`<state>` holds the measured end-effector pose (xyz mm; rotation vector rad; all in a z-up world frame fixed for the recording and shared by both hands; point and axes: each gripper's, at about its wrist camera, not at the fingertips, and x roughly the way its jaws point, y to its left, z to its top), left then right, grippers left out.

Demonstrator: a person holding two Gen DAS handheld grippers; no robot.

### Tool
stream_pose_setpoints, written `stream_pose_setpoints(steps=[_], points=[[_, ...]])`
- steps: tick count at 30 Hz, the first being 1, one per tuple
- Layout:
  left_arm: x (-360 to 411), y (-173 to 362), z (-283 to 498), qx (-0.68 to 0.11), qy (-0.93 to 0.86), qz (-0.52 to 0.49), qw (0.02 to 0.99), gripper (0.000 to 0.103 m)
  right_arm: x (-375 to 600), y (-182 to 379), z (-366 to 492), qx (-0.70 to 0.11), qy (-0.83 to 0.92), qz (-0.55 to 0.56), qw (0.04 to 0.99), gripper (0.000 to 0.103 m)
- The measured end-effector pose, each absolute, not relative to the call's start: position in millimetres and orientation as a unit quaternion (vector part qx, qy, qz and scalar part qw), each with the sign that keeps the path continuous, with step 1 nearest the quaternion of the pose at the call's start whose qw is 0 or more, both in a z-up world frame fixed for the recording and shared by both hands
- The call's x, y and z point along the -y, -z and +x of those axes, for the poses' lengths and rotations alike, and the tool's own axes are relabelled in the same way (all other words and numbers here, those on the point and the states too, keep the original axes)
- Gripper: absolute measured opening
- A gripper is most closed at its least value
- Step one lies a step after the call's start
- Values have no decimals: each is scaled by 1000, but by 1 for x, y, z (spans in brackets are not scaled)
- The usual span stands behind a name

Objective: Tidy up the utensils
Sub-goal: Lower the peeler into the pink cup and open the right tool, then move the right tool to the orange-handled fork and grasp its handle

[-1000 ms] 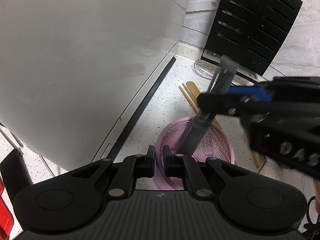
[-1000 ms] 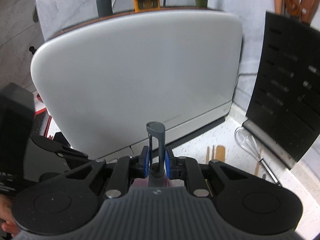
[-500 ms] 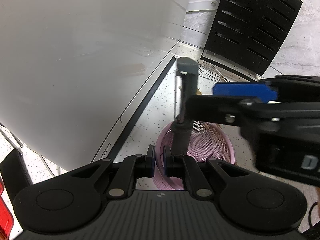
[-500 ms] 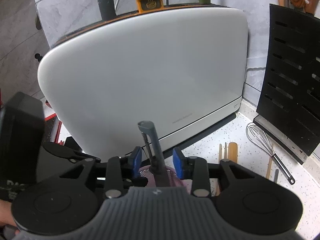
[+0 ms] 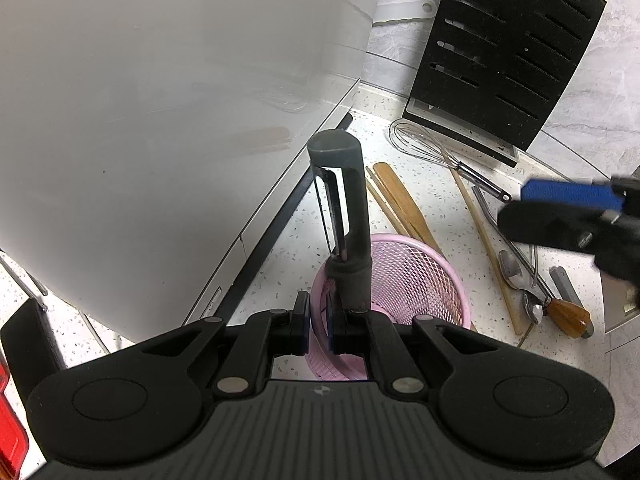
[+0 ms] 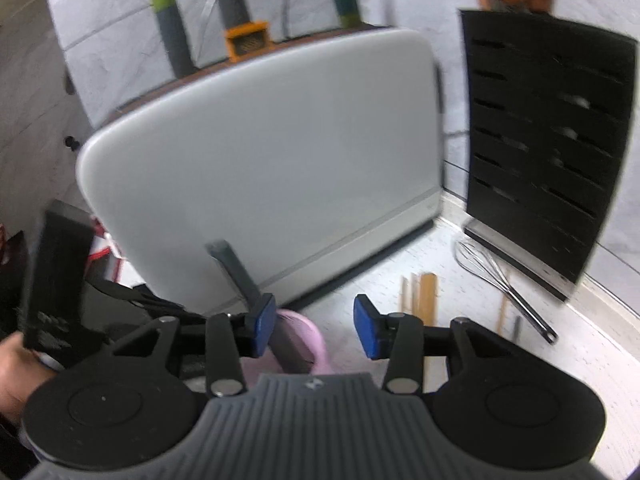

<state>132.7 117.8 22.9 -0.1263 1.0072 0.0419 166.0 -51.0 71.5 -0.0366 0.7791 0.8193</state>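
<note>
A grey peeler [image 5: 352, 216] stands upright in the pink mesh basket [image 5: 440, 256], leaning on its near rim. My left gripper [image 5: 318, 320] is shut on that rim, pink wire pinched between its pads. My right gripper [image 5: 568, 208] hovers blurred at the right, off the peeler. In the right wrist view its jaws are opening and the right gripper [image 6: 314, 326] has nothing pressed between its blue pads. There the peeler [image 6: 236, 272] rises just behind the left finger, and the basket [image 6: 308, 332] sits below the gap.
A big white appliance [image 5: 160, 100] fills the left. A black knife block [image 5: 508, 48] leans at the back right. On the speckled counter lie a whisk [image 5: 424, 144], a wooden spatula with chopsticks [image 5: 400, 200], a long wooden stick [image 5: 484, 248], spoons [image 5: 510, 264] and a wooden-handled tool [image 5: 568, 314].
My right gripper let go of the peeler, opened wider and drew away to the right. The peeler dropped into the basket and stood up straighter. The left gripper kept still.
</note>
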Motion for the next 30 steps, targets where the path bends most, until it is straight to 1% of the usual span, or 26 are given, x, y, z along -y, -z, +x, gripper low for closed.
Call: stream_pose_setpoints(steps=[6, 13, 19, 23, 25, 26, 27, 30], points=[[-116, -22, 134, -484, -24, -57, 873, 8, 59, -33, 171, -424, -349, -47, 834, 42], [-115, -21, 135, -485, -25, -55, 872, 8, 45, 9, 163, -488, -341, -99, 797, 42], [-115, -21, 136, -485, -24, -56, 872, 8, 29, 25, 156, -525, -351, -110, 768, 42], [-115, -20, 135, -485, -23, -57, 872, 8, 22, 29, 147, -536, -357, -133, 754, 42], [-115, -20, 135, -485, -23, -58, 872, 8, 19, 30, 144, -540, -356, -147, 748, 40], [-115, -20, 135, -485, -23, -58, 872, 8, 19, 31, 146, -544, -356, -153, 744, 34], [-116, -20, 135, -485, -22, -59, 872, 8, 20, 31, 145, -548, -355, -160, 740, 32], [-115, -20, 135, -485, -21, -59, 872, 8, 26, 33, 145, -557, -346, -178, 734, 30]])
